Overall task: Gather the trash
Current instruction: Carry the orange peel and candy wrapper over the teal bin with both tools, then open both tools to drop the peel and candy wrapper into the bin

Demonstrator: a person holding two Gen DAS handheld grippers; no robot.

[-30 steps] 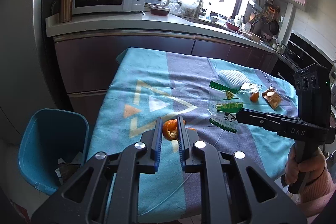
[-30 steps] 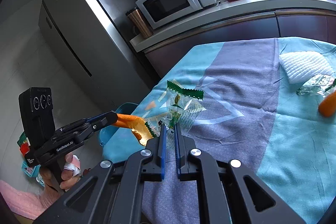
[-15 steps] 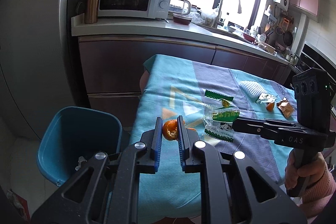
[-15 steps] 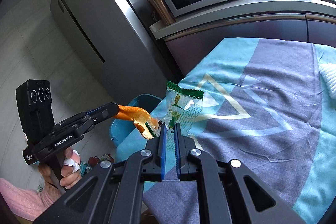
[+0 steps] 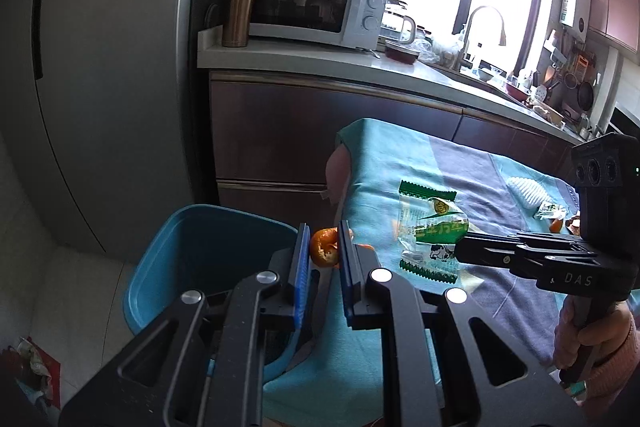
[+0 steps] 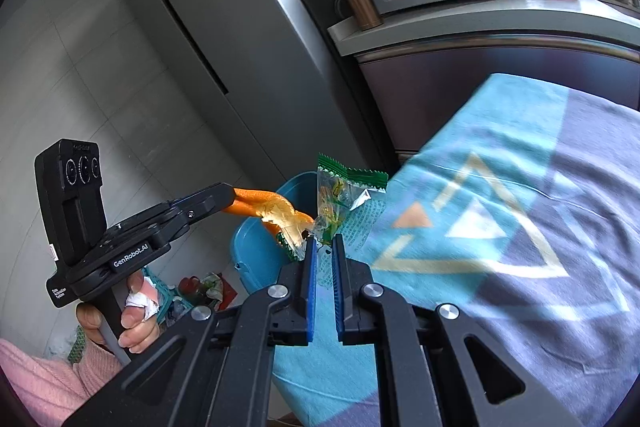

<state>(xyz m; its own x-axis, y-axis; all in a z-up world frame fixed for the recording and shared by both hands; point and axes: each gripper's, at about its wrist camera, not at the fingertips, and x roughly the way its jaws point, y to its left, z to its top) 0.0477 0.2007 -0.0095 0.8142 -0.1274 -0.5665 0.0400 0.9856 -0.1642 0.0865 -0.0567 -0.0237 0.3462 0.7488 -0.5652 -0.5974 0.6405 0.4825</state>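
left wrist view: the left gripper (image 5: 324, 247) is clamped on an orange peel (image 5: 323, 253) at lower centre, beside the rim of the blue bin (image 5: 208, 223) at lower left. at right, the right gripper (image 5: 460, 253) pinches a green-and-clear wrapper (image 5: 430, 231) above the table's cloth (image 5: 380, 155).

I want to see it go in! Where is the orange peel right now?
The curled orange peel is pinched in the left claw, in the air by the table corner, just beside the blue plastic bin.
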